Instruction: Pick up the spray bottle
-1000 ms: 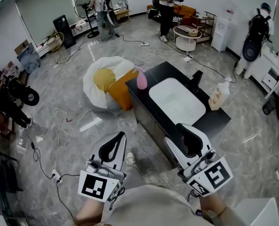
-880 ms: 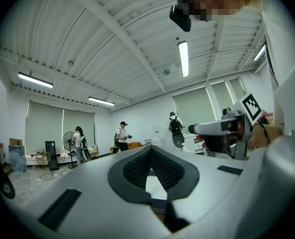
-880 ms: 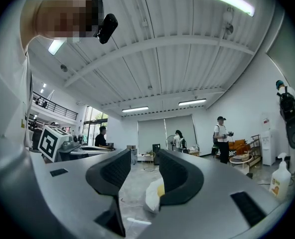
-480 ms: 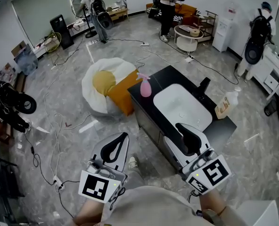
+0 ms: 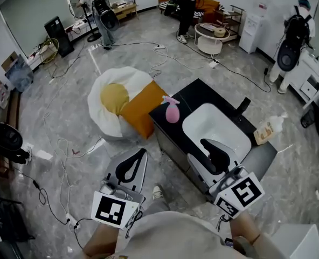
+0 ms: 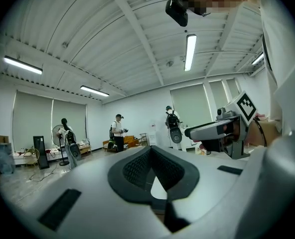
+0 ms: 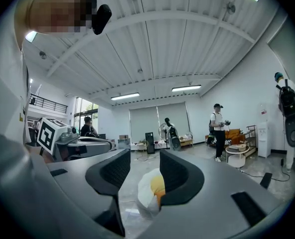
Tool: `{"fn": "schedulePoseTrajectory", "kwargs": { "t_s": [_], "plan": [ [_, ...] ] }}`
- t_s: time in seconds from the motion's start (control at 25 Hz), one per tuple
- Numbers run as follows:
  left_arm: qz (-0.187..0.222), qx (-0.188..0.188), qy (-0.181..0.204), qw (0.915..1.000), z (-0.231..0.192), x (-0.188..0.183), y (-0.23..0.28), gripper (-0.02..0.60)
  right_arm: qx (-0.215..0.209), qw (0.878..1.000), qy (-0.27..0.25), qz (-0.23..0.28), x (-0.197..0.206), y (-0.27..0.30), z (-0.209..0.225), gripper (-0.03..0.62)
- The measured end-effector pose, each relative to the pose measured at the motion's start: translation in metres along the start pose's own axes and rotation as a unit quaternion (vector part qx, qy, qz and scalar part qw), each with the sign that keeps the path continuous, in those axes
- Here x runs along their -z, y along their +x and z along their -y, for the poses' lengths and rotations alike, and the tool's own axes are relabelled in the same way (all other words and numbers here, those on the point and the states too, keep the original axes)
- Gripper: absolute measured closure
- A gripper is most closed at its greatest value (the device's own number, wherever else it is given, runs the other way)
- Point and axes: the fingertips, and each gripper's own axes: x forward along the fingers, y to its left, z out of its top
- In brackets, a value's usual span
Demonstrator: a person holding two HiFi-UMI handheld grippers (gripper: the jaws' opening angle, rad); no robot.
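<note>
A pink spray bottle [image 5: 172, 111] stands upright on the far left corner of the black counter [image 5: 202, 93], beside the white sink basin [image 5: 216, 127]. My right gripper [image 5: 207, 144] hangs over the basin's near edge, to the right of and short of the bottle. Its jaws are open with nothing held [image 7: 140, 169]. My left gripper [image 5: 142, 153] is out over the floor, left of the counter and nearer to me than the bottle. Its jaws meet at the tips with nothing held [image 6: 151, 151]. Neither gripper view shows the bottle.
A clear bottle with an orange label [image 5: 268, 129] stands at the counter's right end, near the black faucet [image 5: 244, 104]. A white and yellow beanbag [image 5: 116, 99] with an orange cushion [image 5: 142, 109] lies left of the counter. Cables [image 5: 62, 161] trail over the floor. People stand at the back.
Both grippers have been carried forward toward the counter. The right one now reaches over the basin's edge. The bottle and counter sit nearer in the head view. Neither gripper has visibly changed its opening.
</note>
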Motion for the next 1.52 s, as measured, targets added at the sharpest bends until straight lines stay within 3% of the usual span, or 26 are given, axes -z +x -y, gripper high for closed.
{"fn": "schedulePoseTrajectory", "kwargs": {
  "t_s": [0.2,0.4,0.52,0.68,0.8,1.12,1.52],
  "plan": [
    [0.004,0.02,-0.029,0.9994,-0.048,0.003,0.037,0.563,0.017,1.0,0.0,-0.009,0.001,0.059,0.021,0.391],
    [0.006,0.039,-0.028,0.9988,-0.096,0.018,0.062,0.563,0.036,0.999,-0.002,-0.018,0.004,0.112,0.035,0.386],
    [0.008,0.047,-0.042,0.9979,-0.112,0.024,0.073,0.563,0.046,0.999,0.001,-0.024,0.009,0.132,0.042,0.381],
    [0.008,0.054,-0.026,0.9981,-0.122,0.032,0.085,0.563,0.057,0.998,0.006,-0.032,0.016,0.149,0.054,0.375],
    [0.004,0.057,-0.035,0.9978,-0.129,0.037,0.091,0.563,0.06,0.997,0.002,-0.042,0.021,0.16,0.061,0.372],
    [-0.015,0.038,-0.055,0.9977,-0.147,0.058,0.113,0.563,0.062,0.996,0.012,-0.067,0.043,0.177,0.092,0.35],
    [-0.017,0.005,-0.071,0.9973,-0.154,0.067,0.157,0.563,0.06,0.993,-0.018,-0.099,0.066,0.197,0.155,0.339]
  ]
}}
